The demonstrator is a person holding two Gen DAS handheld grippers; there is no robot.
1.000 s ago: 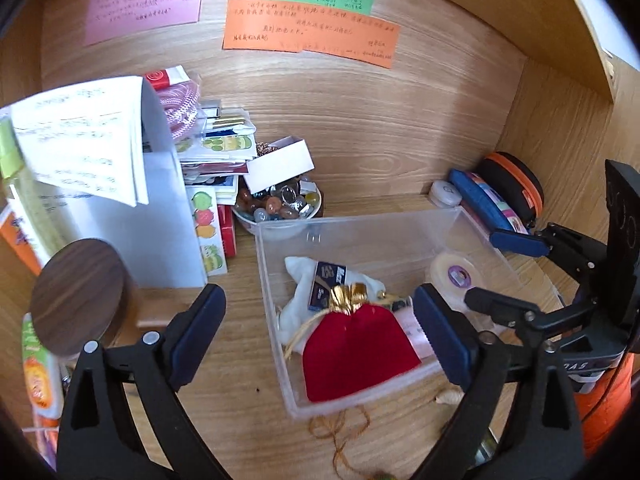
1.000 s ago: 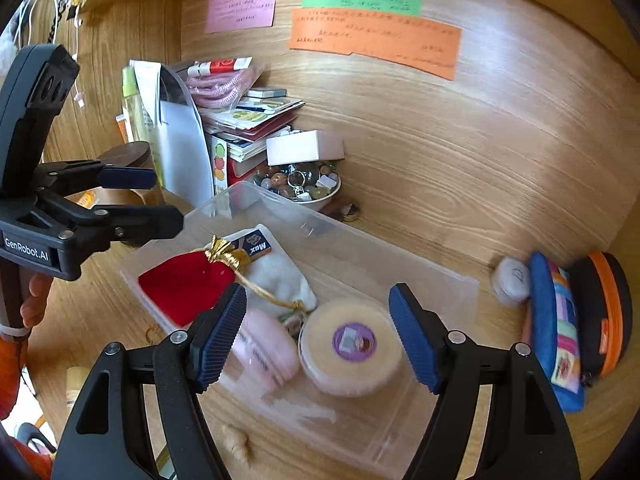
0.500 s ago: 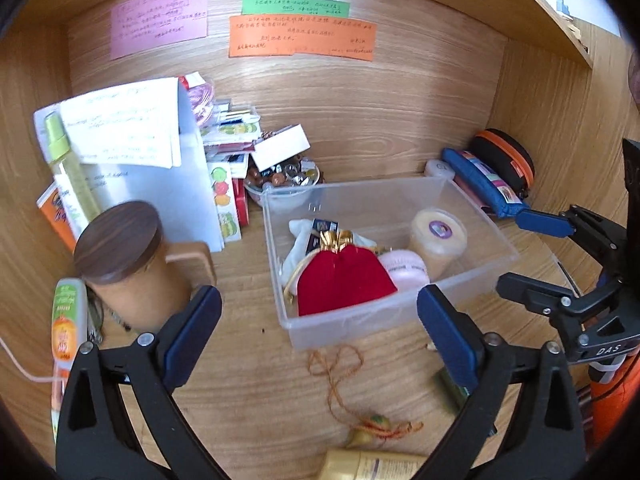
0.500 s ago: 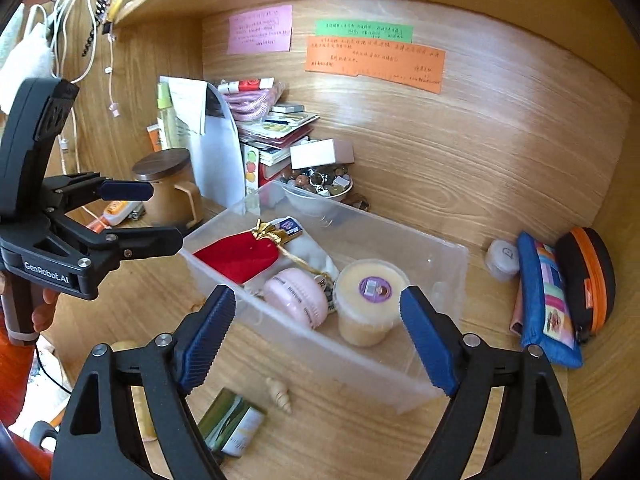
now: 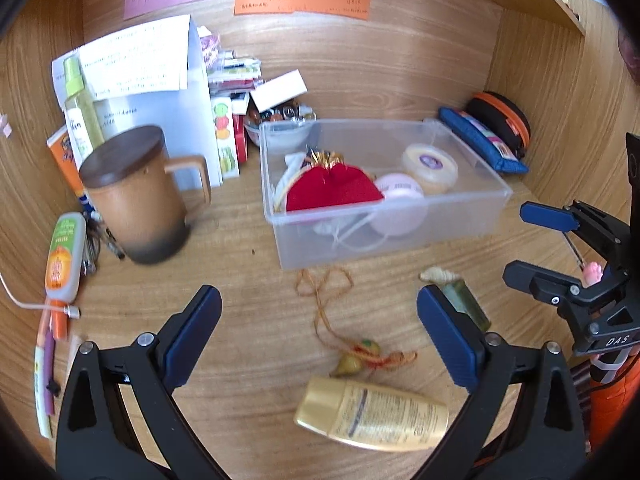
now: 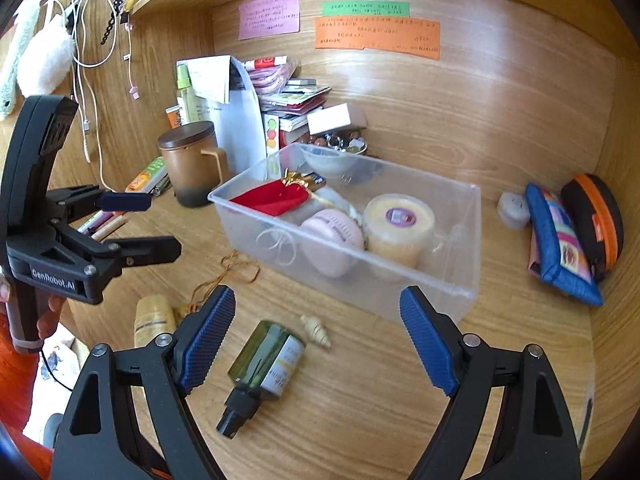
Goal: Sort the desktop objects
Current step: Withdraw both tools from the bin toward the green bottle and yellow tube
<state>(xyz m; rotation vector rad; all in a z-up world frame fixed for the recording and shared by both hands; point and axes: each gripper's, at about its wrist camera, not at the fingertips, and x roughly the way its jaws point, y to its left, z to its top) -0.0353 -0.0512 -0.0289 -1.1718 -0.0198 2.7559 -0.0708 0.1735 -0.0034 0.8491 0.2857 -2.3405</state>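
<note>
Both claws, left [image 5: 319, 334] and right [image 6: 318, 336], gaped empty; the bin [image 6: 460, 280] held four items, while a bottle [image 6: 264, 360], tube [image 5: 372, 414], shell [image 6: 316, 330] and charm [image 5: 356, 360] waited on the worktop [image 5: 248, 280].

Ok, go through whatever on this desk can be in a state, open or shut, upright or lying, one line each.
clear plastic bin: lidless, holding items
lidded brown mug: upright, lid on
green dropper bottle: lying on its side, cap on
cream lotion bottle: lying flat, cap on
red drawstring pouch: in the bin, cinched shut
left gripper: open, empty
right gripper: open, empty
</note>
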